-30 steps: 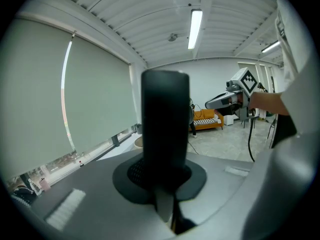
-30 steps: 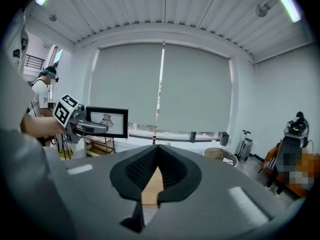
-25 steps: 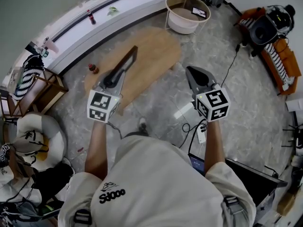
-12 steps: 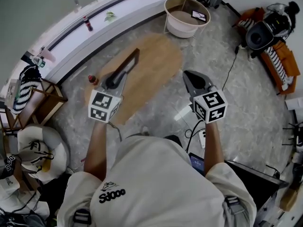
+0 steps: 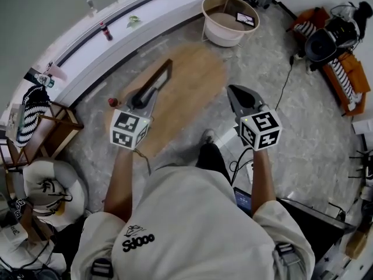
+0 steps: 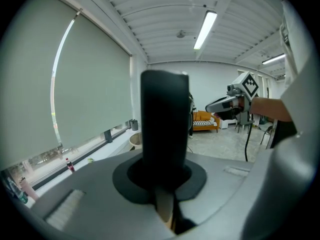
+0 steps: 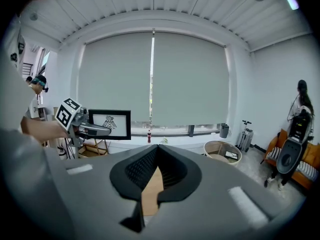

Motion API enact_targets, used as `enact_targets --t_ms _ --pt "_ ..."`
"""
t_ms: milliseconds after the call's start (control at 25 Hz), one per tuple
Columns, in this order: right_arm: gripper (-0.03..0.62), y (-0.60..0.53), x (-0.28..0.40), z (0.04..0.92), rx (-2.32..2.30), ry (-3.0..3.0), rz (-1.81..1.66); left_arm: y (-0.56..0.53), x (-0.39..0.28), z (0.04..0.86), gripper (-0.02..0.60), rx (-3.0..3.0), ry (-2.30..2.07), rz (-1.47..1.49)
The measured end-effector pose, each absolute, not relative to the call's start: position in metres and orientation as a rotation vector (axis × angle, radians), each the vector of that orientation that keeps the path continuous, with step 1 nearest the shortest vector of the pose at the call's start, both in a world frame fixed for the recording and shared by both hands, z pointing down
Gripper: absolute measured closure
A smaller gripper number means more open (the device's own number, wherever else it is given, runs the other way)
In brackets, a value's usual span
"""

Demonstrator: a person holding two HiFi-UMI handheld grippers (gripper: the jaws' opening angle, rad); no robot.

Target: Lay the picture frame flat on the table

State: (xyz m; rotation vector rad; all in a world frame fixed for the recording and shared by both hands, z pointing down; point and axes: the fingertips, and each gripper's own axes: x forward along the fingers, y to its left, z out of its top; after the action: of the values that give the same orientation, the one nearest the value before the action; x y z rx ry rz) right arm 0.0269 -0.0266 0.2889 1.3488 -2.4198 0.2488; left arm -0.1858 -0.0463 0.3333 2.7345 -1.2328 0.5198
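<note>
The fingers of the left gripper (image 5: 141,100) are clamped on the bottom edge of the black rectangular picture frame (image 5: 158,77), whose dark edge stands up straight between the jaws in the left gripper view (image 6: 165,124). The jaws of the right gripper (image 5: 234,92) are closed tip to tip with nothing between them. From the right gripper view we see the frame (image 7: 110,124) upright in the air, its white picture with a dark bird-like drawing facing this side. In the head view the frame shows edge-on and runs from the left gripper toward 1 o'clock, in front of the 9 o'clock half of the oval light wooden table (image 5: 195,77). The right gripper hangs at the table's 4 o'clock edge, well apart from the left one. A small red-capped bottle (image 5: 112,102) stands on the floor at 9 o'clock of the left gripper. A round white basket with a wooden rim (image 5: 224,35) sits at 1 o'clock beyond the table, and an orange sofa (image 5: 349,80) lies at 3 o'clock.
</note>
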Motion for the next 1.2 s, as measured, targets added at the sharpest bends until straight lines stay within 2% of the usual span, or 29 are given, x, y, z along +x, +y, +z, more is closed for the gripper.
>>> enact_targets --t_ms 560,1200 --pt "0.591 -0.142 0.085 0.328 1.332 -2.408 0.348 -0.149 -0.146 0.379 0.561 2.614 -1.211 0.574" --pt "0.591 -0.260 0.117 0.414 1.233 -2.322 0.489 -0.280 -0.108 0.502 0.561 2.421 -1.064 0.636"
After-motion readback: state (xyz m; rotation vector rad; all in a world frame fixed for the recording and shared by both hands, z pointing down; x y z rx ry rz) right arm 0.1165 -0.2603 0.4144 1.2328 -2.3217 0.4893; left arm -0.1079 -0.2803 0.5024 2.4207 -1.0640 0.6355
